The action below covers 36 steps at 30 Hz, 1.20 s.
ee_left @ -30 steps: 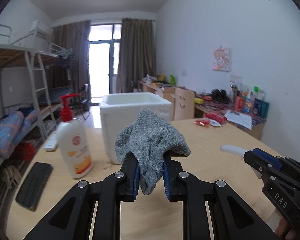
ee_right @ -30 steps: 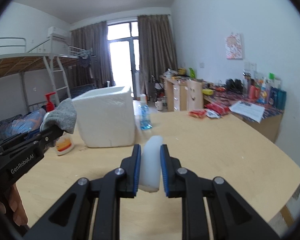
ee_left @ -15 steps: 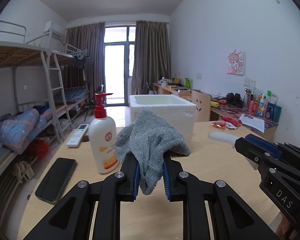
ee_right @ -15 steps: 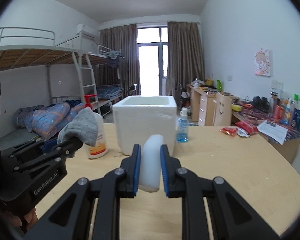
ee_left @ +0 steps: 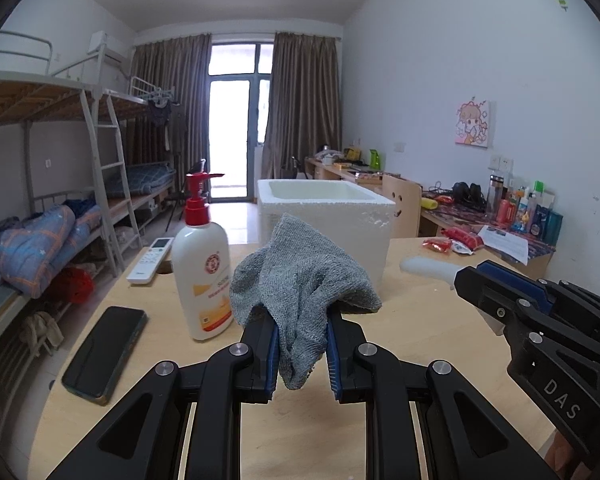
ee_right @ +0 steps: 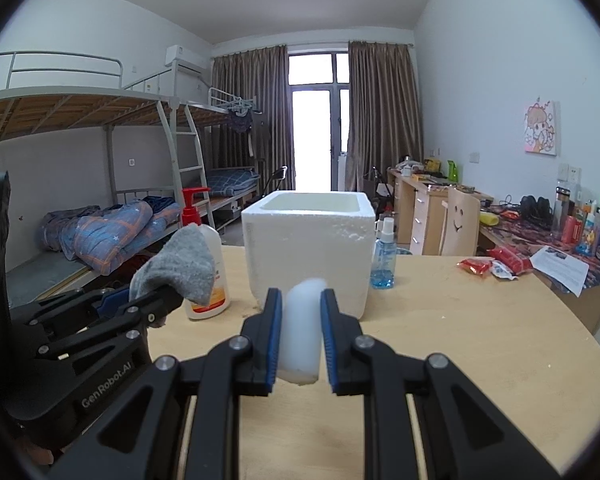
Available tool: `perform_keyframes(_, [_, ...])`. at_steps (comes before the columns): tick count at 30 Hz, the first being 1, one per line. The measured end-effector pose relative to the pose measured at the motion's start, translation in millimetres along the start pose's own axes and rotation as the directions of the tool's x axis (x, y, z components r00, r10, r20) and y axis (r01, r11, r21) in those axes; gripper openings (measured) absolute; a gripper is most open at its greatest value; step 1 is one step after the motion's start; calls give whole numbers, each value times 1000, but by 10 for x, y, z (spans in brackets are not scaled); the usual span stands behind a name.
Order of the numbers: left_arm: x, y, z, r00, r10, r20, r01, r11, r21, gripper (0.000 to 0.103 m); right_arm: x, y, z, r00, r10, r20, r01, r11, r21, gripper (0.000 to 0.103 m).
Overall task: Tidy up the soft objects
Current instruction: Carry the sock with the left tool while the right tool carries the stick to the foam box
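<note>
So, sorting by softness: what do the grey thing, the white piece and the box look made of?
Grey cloth: knitted fabric, matte, looped weave, drooping folds. White piece: probably foam, matte, translucent. White box: expanded polystyrene, beaded crumbly edges.

A shared dorm room, by every sign: metal bunk beds (ee_right: 100, 128) with a ladder (ee_left: 108, 184) along the left wall, a rumpled blue quilt (ee_left: 36, 248) on the lower bunk, brown curtains (ee_right: 384, 120) framing a balcony door (ee_right: 318, 136), cluttered study desks (ee_right: 432, 196) opposite, toiletries (ee_left: 528, 208) lined up, a cartoon poster (ee_right: 541, 129) on the wall.
</note>
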State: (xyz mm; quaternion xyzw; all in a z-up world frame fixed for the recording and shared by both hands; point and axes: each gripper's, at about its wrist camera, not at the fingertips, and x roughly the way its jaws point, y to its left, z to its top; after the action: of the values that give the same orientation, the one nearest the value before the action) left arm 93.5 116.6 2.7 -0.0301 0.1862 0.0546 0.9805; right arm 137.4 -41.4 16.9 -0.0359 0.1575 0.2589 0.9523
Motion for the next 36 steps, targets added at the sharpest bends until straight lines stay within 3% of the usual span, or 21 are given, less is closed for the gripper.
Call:
perform_keyframes(13, [195,-155,270,998,-56,-6,56,998,24,21,101,-167,128,1000,-20,-4,20,1000,14,23])
perform_keyframes(31, [420,-165,675,999,-32,21,31,999,30,21,302,-251,487,1000,-15,5,16,1000,-27,23])
perform_keyframes(36, [510,-138,768,1000,-23,6,23,999,24,21,403,-296,584,1000,29,-6,-29,999,-25,23])
